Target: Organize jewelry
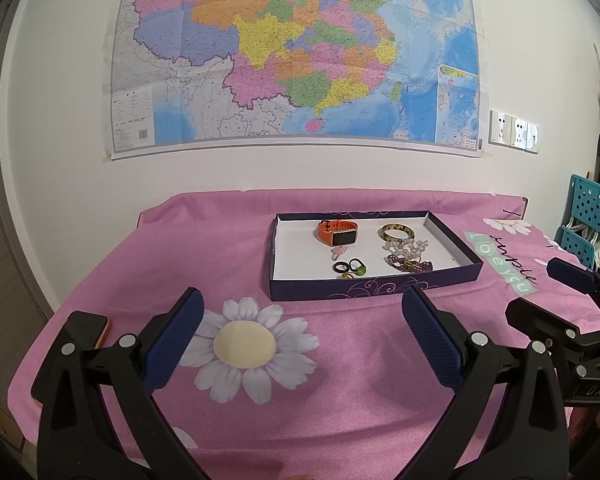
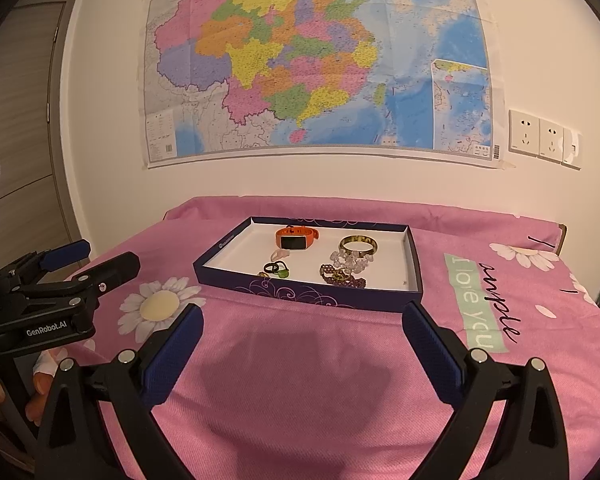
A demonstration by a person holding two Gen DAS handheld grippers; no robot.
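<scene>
A dark blue box lid [image 1: 372,286] [image 2: 312,294] with a white inside lies on the pink cloth. In it are an orange watch [image 1: 337,232] [image 2: 296,238], a yellowish bangle [image 1: 396,233] [image 2: 358,245], a clear bead bracelet [image 1: 405,248] [image 2: 350,260], a purple bead bracelet [image 1: 410,265] [image 2: 342,276], a black ring [image 1: 340,267] [image 2: 271,267] and a green ring [image 1: 358,267] [image 2: 283,272]. My left gripper [image 1: 302,316] is open and empty, in front of the box. My right gripper [image 2: 302,330] is open and empty, also in front of it.
The pink flowered cloth [image 1: 300,360] covers the table against a white wall with a map [image 1: 296,52]. A phone [image 1: 102,330] lies at the table's left edge. Teal baskets [image 1: 588,216] stand at the right. The right gripper shows in the left wrist view [image 1: 572,296]; the left gripper shows in the right wrist view [image 2: 96,264].
</scene>
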